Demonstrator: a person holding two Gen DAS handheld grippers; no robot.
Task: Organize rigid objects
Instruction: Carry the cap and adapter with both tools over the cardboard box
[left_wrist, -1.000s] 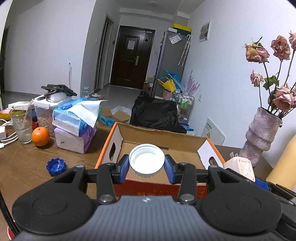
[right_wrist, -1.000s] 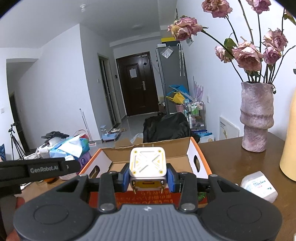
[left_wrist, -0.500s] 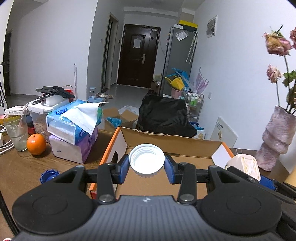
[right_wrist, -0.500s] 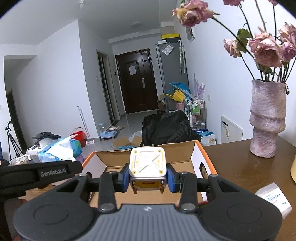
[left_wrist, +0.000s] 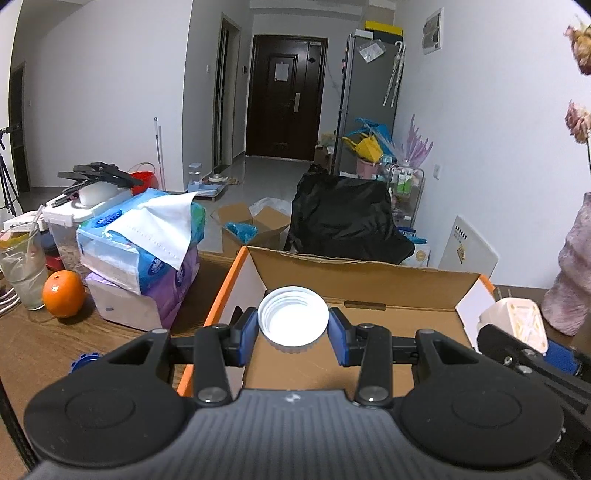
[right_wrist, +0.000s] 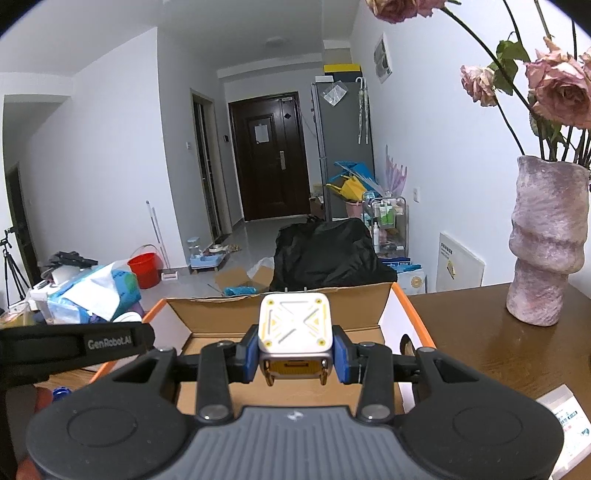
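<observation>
My left gripper (left_wrist: 293, 330) is shut on a white round jar lid (left_wrist: 293, 316), its hollow side up, held above the open cardboard box (left_wrist: 369, 275) with orange edges. My right gripper (right_wrist: 294, 355) is shut on a white and yellow cube-shaped charger (right_wrist: 294, 326), also over the box (right_wrist: 280, 302). In the left wrist view the charger (left_wrist: 517, 319) shows at the right, beside the box's right flap. The left gripper's black body (right_wrist: 74, 345) crosses the left of the right wrist view.
Tissue packs (left_wrist: 147, 240), an orange (left_wrist: 62, 293), a glass (left_wrist: 22, 266) and a blue cap (left_wrist: 83, 363) lie on the wooden table left of the box. A pink vase (right_wrist: 546, 240) with dried roses stands right. A small white box (right_wrist: 565, 410) lies near right.
Both grippers have moved forward and a little down, from before the box's front wall to over its inside. The lid and the charger stay gripped.
</observation>
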